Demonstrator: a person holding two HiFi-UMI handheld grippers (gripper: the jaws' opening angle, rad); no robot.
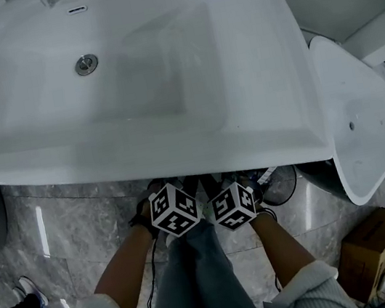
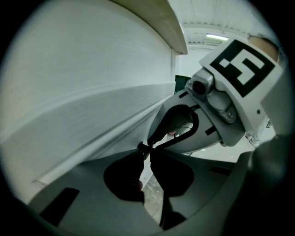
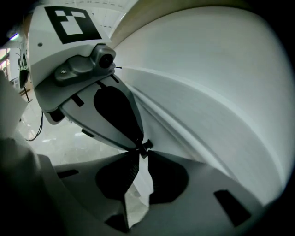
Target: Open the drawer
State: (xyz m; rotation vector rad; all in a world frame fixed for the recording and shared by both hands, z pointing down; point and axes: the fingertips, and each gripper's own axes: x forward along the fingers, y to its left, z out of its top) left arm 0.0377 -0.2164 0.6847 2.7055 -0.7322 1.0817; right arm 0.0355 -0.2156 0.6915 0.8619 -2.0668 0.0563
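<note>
Both tucked under the washbasin [image 1: 276,124], side by side: left gripper [image 2: 145,150] and right gripper [image 3: 140,148] each have fingers nipped nearly shut on the lower edge of the white drawer [image 3: 207,115], apparently for an even two-handed pull

Grey marble floor [image 1: 65,224]: 1 cardboard box [image 1: 375,250] at rt, bystander's shoe [image 1: 26,286] at lt.
</note>
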